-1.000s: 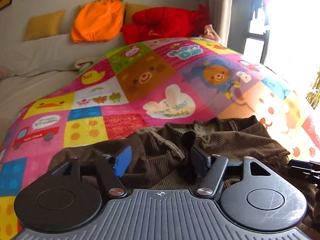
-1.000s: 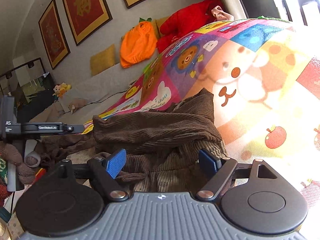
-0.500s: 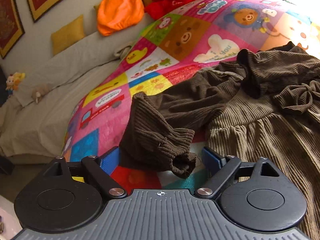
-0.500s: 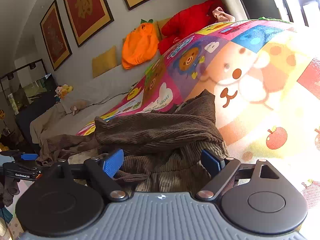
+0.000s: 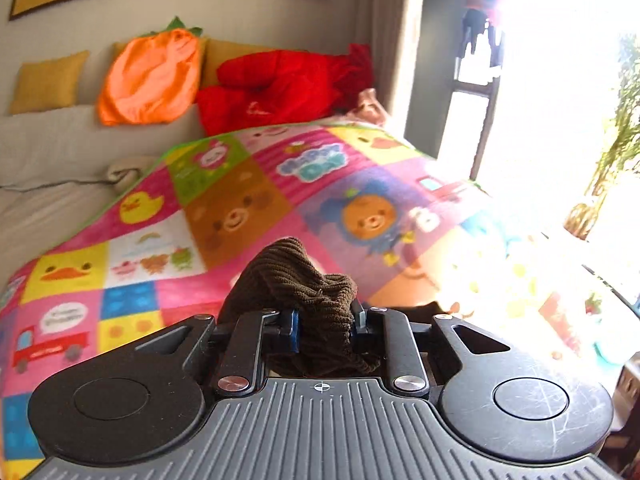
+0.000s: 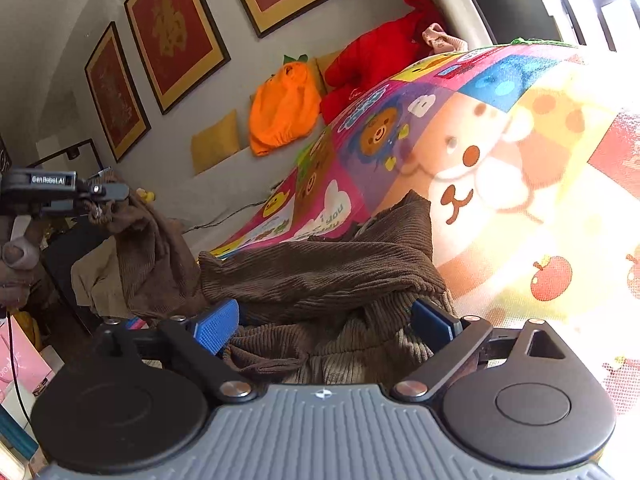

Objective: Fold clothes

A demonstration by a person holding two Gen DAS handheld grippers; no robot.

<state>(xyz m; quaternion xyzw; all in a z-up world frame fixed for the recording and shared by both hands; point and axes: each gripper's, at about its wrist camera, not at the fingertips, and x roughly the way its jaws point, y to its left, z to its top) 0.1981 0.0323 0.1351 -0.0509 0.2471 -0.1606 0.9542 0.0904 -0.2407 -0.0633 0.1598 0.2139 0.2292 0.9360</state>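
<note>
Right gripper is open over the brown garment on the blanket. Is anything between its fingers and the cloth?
Nothing visible. The right gripper stands open, with the brown garment bunched directly between its fingers. The left gripper pinches the sleeve, off to the side.

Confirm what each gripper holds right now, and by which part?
The left gripper, jaws just closed, pinches the brown corduroy garment by its sleeve cuff. The right gripper is open above the garment, holding nothing.
</note>
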